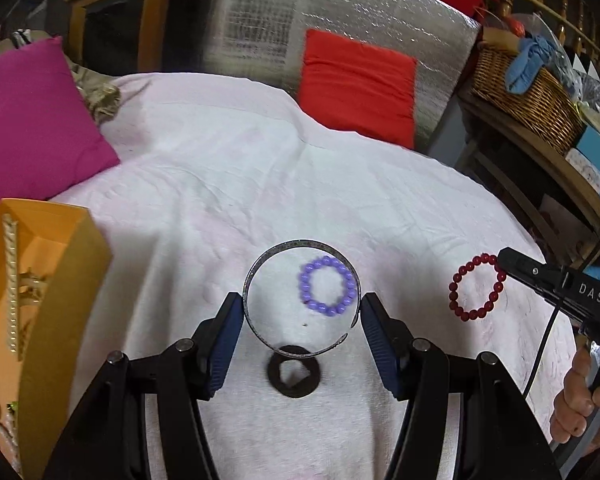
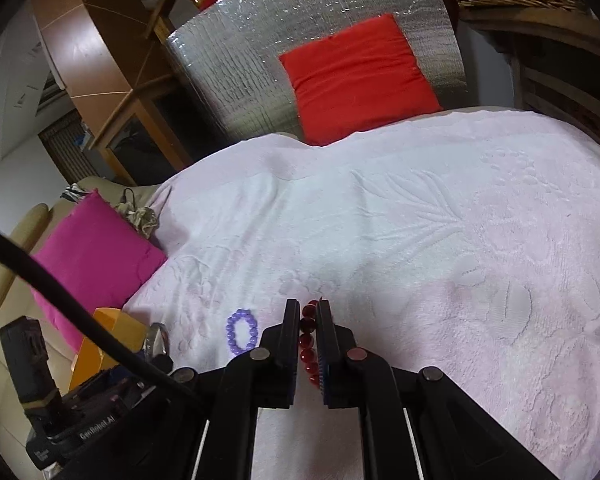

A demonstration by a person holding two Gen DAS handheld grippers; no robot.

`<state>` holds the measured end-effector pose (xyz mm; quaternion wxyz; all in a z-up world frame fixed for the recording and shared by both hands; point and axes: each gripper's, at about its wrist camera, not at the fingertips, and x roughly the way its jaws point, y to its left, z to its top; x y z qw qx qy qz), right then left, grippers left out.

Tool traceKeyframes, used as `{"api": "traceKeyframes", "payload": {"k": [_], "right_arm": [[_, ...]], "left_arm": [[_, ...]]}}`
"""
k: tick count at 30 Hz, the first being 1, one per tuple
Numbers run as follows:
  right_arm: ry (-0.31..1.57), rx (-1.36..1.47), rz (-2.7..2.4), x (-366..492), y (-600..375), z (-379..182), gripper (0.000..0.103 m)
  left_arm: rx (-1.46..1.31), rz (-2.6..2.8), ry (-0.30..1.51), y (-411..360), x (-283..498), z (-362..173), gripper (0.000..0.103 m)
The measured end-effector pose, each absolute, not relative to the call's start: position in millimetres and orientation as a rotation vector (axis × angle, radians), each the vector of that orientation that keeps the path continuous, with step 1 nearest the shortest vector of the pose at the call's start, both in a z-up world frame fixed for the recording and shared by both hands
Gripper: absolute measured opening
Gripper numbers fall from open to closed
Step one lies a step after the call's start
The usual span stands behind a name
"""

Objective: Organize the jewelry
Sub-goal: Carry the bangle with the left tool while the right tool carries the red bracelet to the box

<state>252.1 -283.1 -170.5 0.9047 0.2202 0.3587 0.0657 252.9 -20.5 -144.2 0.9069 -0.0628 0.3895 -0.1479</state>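
Observation:
My left gripper (image 1: 302, 300) is closed on a thin metal cuff bangle (image 1: 300, 243), its blue pads pressing the rim on both sides and holding it above the white bedspread (image 1: 260, 168). Seen through the bangle, a purple bead bracelet (image 1: 305, 280) lies on the cloth, with a dark ring-shaped piece (image 1: 274, 376) nearer me. My right gripper (image 2: 305, 306) is shut on a red bead bracelet (image 2: 306, 336). That red bracelet (image 1: 456, 280) hangs off the right gripper (image 1: 504, 258) above the cloth. The purple bracelet (image 2: 231, 330) lies to its left.
An open orange box (image 1: 60, 280) holding a gold chain (image 1: 11, 280) stands at the left. A pink cushion (image 1: 32, 120) and a red cushion (image 1: 356, 84) rest at the back. A wicker basket (image 1: 528, 96) sits on shelves to the right. A hand (image 1: 580, 404) grips the right tool.

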Motion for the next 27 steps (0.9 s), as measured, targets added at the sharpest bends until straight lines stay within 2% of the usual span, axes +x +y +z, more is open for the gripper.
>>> {"api": "traceKeyframes", "payload": {"k": [16, 27], "right_arm": [[0.67, 0.408, 0.318, 244, -194, -143, 0.009], [0.631, 0.379, 0.517, 236, -84, -125, 0.009]], "left_arm": [[-0.149, -0.18, 0.72, 41, 225, -122, 0.062], [-0.213, 0.036, 0.653, 152, 199, -117, 0.062]]}}
